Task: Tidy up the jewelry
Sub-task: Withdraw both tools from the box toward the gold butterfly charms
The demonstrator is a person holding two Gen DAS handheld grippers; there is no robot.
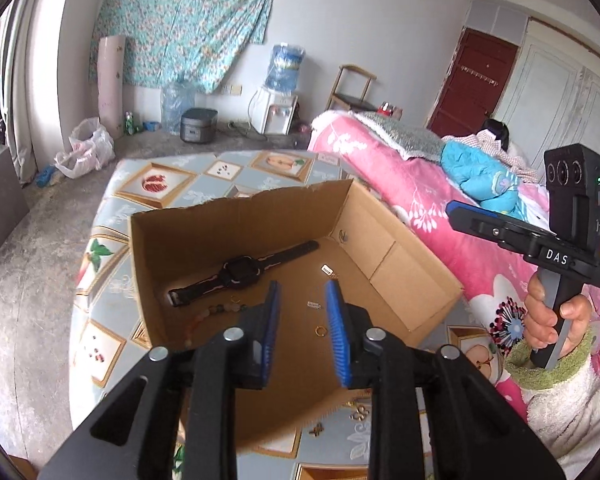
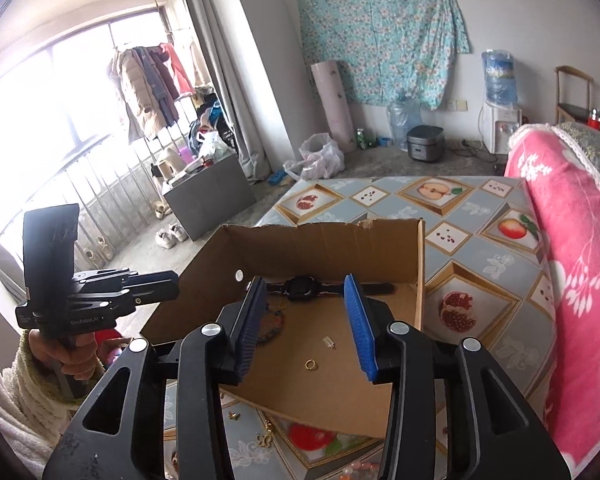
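An open cardboard box (image 1: 396, 256) (image 2: 420, 272) stands on the table. In it lie a black watch (image 1: 242, 272) (image 2: 300, 287), a bead bracelet (image 1: 208, 314) (image 2: 274, 326), a gold ring (image 1: 320, 331) (image 2: 310, 365), a small silver clip (image 1: 313, 305) (image 2: 329, 342) and a white tag (image 1: 327, 269). My left gripper (image 1: 302, 296) is open and empty above the box. My right gripper (image 2: 306, 292) is open and empty above the box; it also shows in the left wrist view (image 1: 456, 210), held right of the box. Small gold pieces (image 1: 360, 412) (image 2: 265, 440) lie on the table before the box.
The table (image 1: 100, 312) (image 2: 480, 264) has a fruit-patterned cloth. A bed with a pink blanket (image 1: 400, 168) (image 2: 572, 240) runs along the right side. The bare floor (image 1: 28, 280) lies to the left. A water dispenser (image 1: 278, 100) stands by the far wall.
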